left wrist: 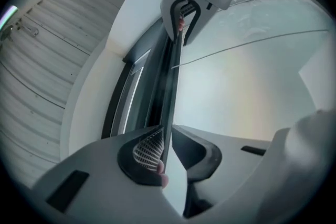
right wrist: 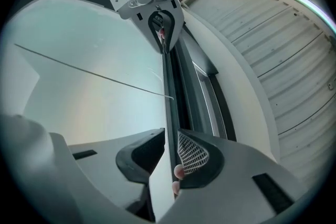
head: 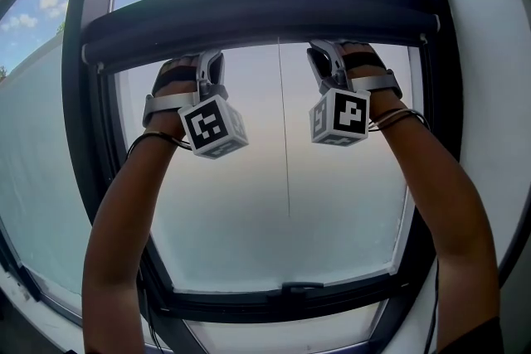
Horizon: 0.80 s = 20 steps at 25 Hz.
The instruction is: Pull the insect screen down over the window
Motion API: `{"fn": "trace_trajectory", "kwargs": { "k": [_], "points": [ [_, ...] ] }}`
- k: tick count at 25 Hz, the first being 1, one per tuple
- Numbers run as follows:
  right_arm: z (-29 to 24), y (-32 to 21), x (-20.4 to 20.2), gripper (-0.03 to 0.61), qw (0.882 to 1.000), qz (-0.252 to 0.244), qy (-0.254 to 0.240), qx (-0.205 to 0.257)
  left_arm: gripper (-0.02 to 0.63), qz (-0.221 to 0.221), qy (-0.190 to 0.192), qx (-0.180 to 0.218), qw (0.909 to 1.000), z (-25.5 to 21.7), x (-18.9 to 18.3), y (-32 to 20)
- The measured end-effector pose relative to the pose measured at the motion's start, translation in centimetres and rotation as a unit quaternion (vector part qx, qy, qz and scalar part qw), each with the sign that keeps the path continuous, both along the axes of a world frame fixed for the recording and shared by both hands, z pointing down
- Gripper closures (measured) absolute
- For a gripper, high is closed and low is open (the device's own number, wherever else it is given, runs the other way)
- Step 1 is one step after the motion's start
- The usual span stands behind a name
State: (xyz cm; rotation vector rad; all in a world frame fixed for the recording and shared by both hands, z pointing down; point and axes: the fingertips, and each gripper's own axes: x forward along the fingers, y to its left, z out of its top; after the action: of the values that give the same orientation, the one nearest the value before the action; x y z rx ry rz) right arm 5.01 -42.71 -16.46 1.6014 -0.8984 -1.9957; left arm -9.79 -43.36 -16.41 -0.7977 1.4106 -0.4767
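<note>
I am reaching both arms up to the long, dark, rounded pull bar of the insect screen [head: 265, 12]. It is lying level across the window, close to the top edge of the dark window frame [head: 83, 112]. Its long axis is running from the frame's left side to its right side, and blue sky is showing above it. The pale glass pane [head: 249, 228] below the bar is uncovered down to the frame's bottom edge, and a thin straight line [head: 284, 145] is hanging down the pane's middle. My left gripper [head: 209, 62] is pointing up under the bar left of centre. In the left gripper view its jaws [left wrist: 167, 128] are pinching together on the bar's thin dark lip [left wrist: 170, 92], which is stretching straight away from them towards the other gripper. My right gripper [head: 325, 54] is pointing up under the bar right of centre. In the right gripper view its jaws [right wrist: 171, 131] are standing only narrowly apart with the same lip [right wrist: 169, 97] passing between them, and I cannot see them pressing on it. Both marker cubes are hanging just below the bar, well apart from each other, one on each side of the thin line.
</note>
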Motion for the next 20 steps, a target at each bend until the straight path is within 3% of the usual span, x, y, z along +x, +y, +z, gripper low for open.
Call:
{"fn": "trace_trajectory", "kwargs": {
  "k": [2,7,11,16,20],
  "points": [
    [-0.3,0.0,-0.3,0.512,1.000,0.000,0.007,0.003,0.496,-0.021,-0.011,-0.011,0.9997,0.2,-0.1,-0.5],
    [-1.2,-0.3,-0.4,0.475,1.000,0.015,0.014,0.004,0.397,-0.045,-0.019,-0.027,0.9984,-0.3,0.2,-1.4],
    [-1.8,-1.4,0.4,0.446,0.999,0.041,0.005,-0.017,0.393,-0.061,-0.019,-0.025,0.9977,-0.8,0.3,-1.9],
    [-2.3,-2.8,1.7,0.430,0.996,0.076,-0.001,-0.052,0.390,-0.082,-0.012,-0.054,0.9950,-1.4,0.1,-3.3],
    [-2.3,-3.2,1.8,0.430,0.995,0.080,0.012,-0.052,0.389,-0.084,-0.008,-0.043,0.9955,-1.9,0.1,-3.3]
  ]
}}
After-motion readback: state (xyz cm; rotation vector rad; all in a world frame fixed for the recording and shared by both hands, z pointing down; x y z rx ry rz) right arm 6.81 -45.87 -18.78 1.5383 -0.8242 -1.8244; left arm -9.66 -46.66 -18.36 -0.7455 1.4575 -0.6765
